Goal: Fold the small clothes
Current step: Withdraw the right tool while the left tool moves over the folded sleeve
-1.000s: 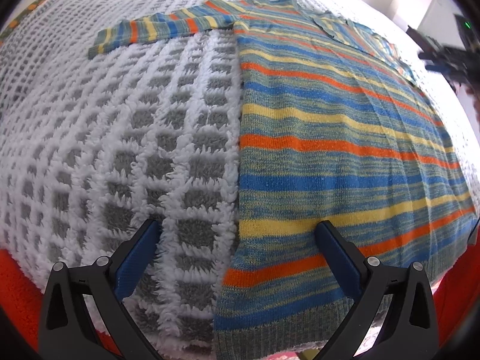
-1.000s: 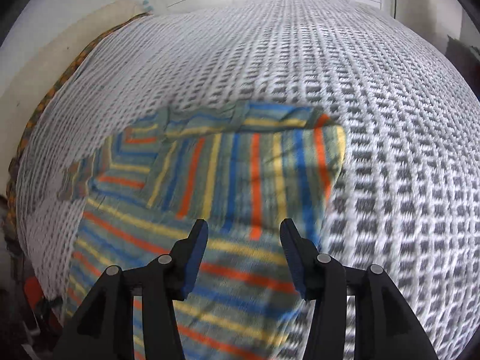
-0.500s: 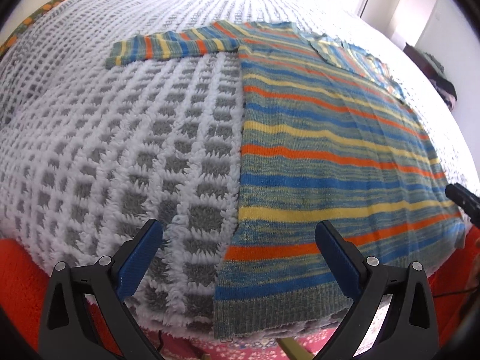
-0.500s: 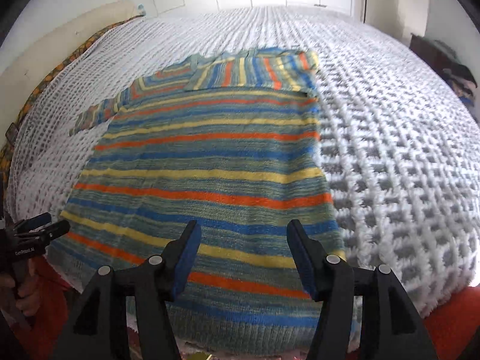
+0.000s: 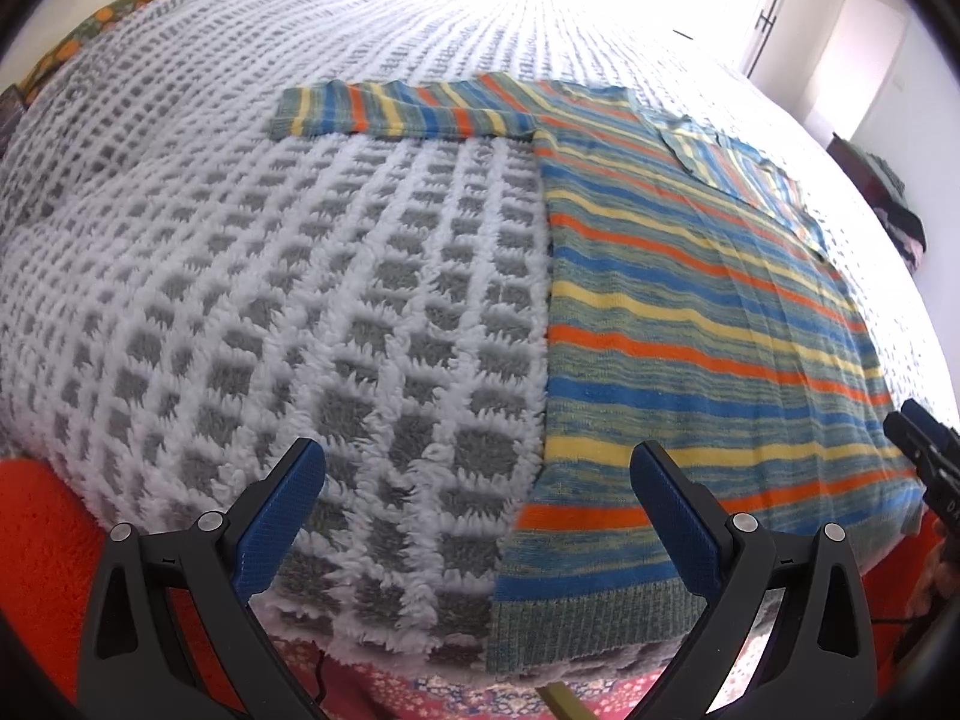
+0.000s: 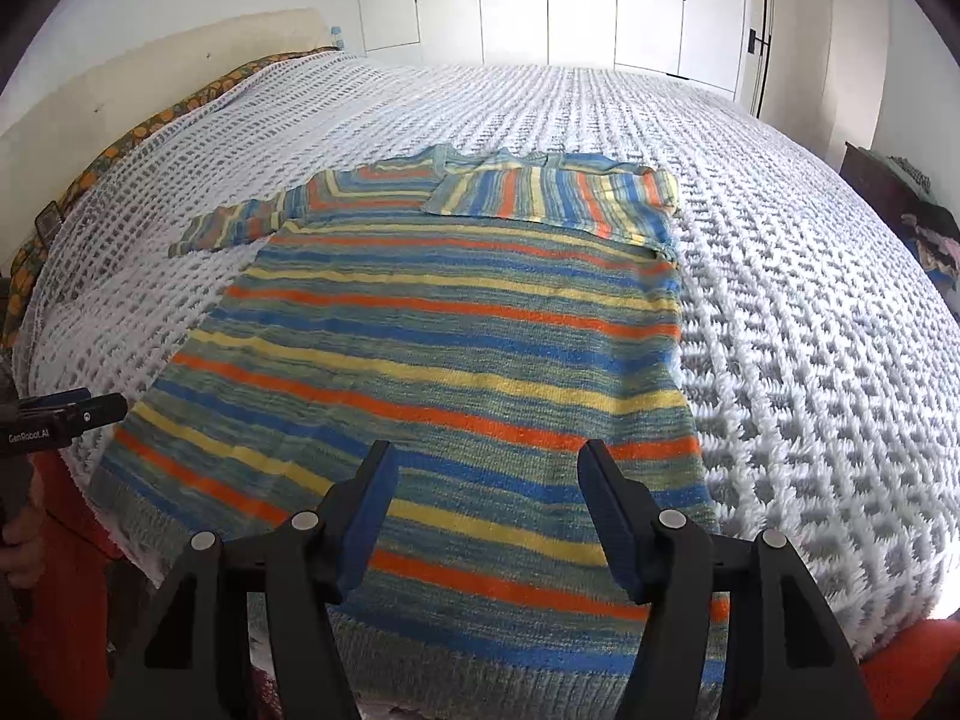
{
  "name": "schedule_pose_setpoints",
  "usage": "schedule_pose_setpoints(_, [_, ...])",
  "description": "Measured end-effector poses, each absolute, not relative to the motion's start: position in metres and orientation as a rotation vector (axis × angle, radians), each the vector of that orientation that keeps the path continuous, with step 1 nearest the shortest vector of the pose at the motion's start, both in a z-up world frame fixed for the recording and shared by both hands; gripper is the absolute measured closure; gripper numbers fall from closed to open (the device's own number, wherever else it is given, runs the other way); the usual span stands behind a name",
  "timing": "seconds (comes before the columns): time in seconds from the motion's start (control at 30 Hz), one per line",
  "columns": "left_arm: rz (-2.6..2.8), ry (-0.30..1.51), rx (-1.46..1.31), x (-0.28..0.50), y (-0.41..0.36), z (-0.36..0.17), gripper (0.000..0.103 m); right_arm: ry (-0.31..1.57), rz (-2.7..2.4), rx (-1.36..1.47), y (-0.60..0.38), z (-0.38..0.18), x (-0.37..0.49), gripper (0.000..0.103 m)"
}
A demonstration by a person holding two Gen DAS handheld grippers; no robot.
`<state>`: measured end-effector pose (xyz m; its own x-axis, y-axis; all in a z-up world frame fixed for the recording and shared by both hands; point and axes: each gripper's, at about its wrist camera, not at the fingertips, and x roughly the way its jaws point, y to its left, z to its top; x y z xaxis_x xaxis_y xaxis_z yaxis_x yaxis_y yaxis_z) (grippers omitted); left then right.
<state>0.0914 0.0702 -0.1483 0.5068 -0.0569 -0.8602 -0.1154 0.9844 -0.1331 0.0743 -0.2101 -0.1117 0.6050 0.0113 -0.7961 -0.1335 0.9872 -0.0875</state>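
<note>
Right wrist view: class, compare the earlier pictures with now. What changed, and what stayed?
The right gripper pulled back from the folded sleeve to the hem of the striped knitted sweater, its empty jaws opening slightly. The sweater stayed flat on the white-and-grey waffle blanket, one sleeve folded, one outstretched.

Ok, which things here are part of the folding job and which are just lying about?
Part of the job:
- striped knitted sweater, one sleeve already folded across the chest
- left tool, open
- right tool, open

Just lying about:
- white and grey waffle-textured bedspread, the work surface
- dark pile of clothes beside the bed
- orange-patterned fabric along the headboard
</note>
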Motion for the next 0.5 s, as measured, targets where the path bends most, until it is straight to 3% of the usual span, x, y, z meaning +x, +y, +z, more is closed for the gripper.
schedule_pose_setpoints(0.2, [0.037,1.035,-0.186,0.094,0.075,-0.145,0.001,0.919,0.092,-0.144,-0.209,-0.113,0.072,0.040])
schedule_pose_setpoints(0.5, [0.101,1.006,-0.576,0.143,0.168,-0.129,0.002,0.928,0.115,-0.126,-0.208,-0.117,0.072,0.038])
